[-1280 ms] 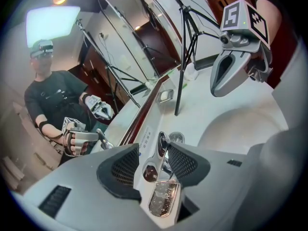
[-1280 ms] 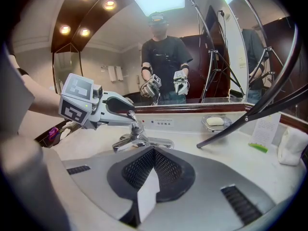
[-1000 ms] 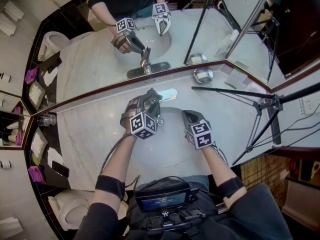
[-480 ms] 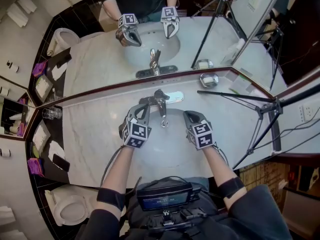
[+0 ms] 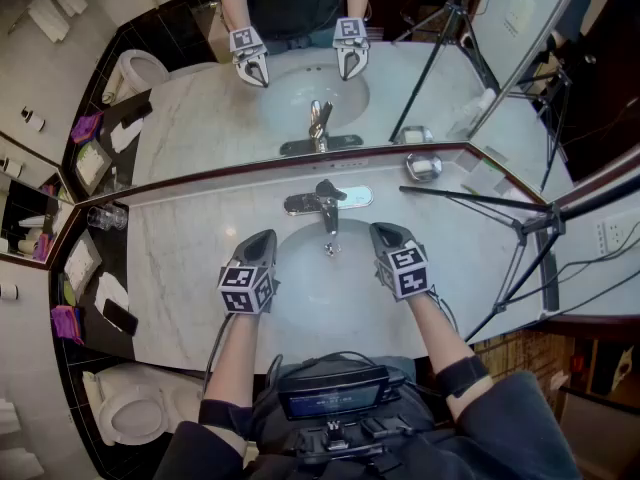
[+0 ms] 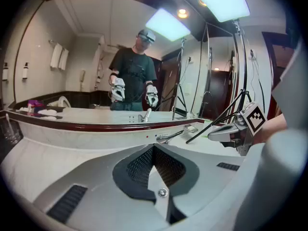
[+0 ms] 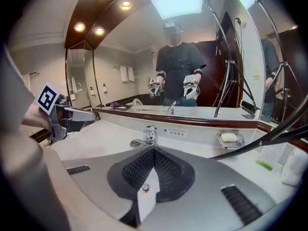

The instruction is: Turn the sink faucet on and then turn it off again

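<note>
Your left gripper is closed: its own view shows the two jaws pressed together with nothing between them. It hovers over the left side of the sink, touching nothing, and its tips point toward the back of the tabletop. Your right gripper is also closed, jaws together and empty, and it hangs over the right side of the same sink at about the same level. The faucet stands between the two grippers at the back rim of the sink, clear of both of them. Its base plate lies flat on the marble and its spout reaches out over the bowl. In the right gripper view the faucet sits just beyond the joined jaw tips, slightly to their left, with open space between them. You cannot tell from these views whether water is running. A soap dish rests on the tabletop near the mirror, to the right of the faucet, and a tripod stands further right. A glass sits at the far left end.
</note>
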`<state>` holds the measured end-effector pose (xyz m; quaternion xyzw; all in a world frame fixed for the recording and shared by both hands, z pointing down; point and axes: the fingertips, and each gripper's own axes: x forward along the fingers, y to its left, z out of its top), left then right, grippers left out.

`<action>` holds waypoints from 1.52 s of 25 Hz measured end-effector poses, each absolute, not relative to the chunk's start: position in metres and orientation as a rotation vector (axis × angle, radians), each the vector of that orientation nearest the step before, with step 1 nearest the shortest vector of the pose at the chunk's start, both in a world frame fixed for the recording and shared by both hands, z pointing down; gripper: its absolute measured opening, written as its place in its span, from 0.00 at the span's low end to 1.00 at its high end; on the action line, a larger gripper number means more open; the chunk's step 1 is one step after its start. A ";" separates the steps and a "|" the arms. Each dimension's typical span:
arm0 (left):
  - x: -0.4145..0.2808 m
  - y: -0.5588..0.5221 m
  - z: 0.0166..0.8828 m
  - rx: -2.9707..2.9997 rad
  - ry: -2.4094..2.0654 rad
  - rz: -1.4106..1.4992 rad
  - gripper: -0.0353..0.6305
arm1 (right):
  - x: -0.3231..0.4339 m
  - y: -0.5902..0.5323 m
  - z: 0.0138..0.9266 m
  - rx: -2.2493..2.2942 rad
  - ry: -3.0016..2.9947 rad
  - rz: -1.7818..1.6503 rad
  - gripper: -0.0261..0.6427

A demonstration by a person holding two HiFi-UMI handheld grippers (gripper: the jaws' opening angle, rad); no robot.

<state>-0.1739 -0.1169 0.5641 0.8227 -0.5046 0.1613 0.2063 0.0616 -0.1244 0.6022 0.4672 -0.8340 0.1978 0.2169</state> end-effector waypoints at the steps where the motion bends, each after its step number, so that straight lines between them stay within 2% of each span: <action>1: -0.178 -0.114 0.565 2.281 -1.418 0.442 0.06 | 0.061 -0.124 0.603 1.291 -2.308 0.550 0.07; 12: -0.182 -0.117 0.563 2.311 -1.469 0.461 0.06 | 0.055 -0.123 0.597 1.277 -2.299 0.549 0.07; 18: -0.160 -0.133 0.565 2.419 -1.447 0.581 0.06 | 0.056 -0.124 0.596 1.284 -2.305 0.549 0.07; 26: -0.086 -0.155 0.563 2.689 -1.218 0.815 0.16 | 0.062 -0.123 0.602 1.298 -2.291 0.583 0.07; 34: -0.027 -0.170 0.599 2.956 -0.996 1.322 0.37 | 0.078 -0.124 0.608 1.331 -2.268 0.601 0.07; 38: -0.007 -0.180 0.603 3.026 -0.957 1.503 0.39 | 0.088 -0.125 0.612 1.351 -2.259 0.608 0.07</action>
